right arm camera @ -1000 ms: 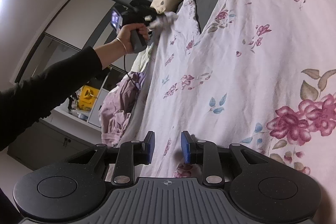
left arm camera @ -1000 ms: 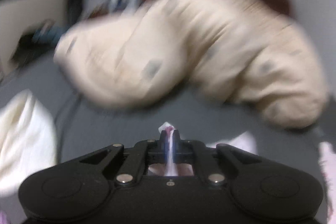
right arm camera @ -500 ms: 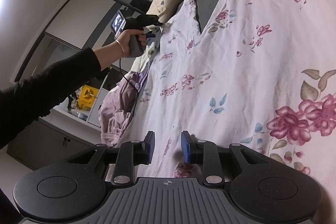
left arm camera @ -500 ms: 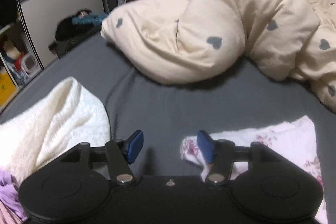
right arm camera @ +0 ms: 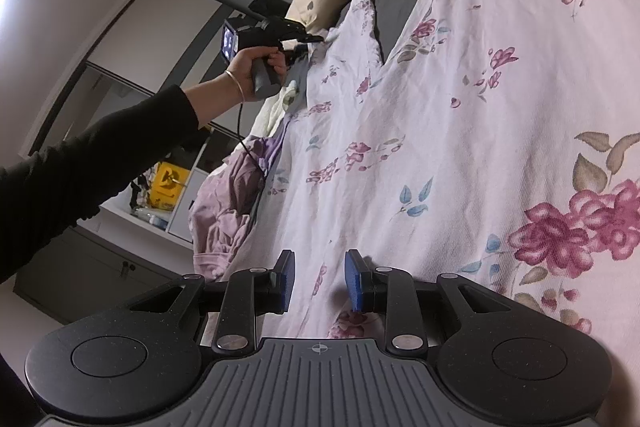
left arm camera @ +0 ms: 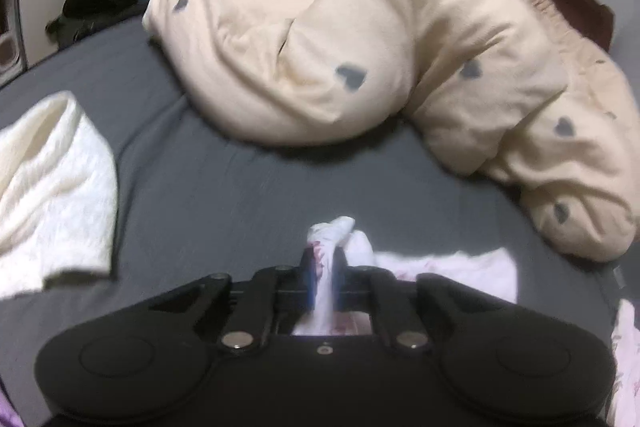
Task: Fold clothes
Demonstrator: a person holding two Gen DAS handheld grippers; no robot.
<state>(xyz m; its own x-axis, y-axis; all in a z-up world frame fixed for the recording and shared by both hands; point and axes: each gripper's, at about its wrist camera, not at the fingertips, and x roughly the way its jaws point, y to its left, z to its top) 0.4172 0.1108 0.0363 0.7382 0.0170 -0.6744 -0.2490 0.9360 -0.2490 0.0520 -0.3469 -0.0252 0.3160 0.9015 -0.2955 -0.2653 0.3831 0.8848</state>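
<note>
Left gripper (left arm camera: 323, 273) fingers tight on floral garment (left arm camera: 334, 233) corner

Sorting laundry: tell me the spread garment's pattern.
White garment with pink flowers and blue leaves; clearest in the right wrist view.

The left gripper (left arm camera: 323, 269) has its jaws pinched together on a fold of floral cloth (left arm camera: 332, 235) that bunches up at twelve o'clock from the tips. In the right wrist view the left hand (right arm camera: 262, 67) grips its handle at about ten o'clock, arm outstretched in a black sleeve (right arm camera: 88, 163), a thin bangle (right arm camera: 236, 85) on the wrist. The right gripper (right arm camera: 320, 281) hangs with jaws parted, the blue pads (right arm camera: 287, 281) just above the cloth, pressing on nothing.
</note>
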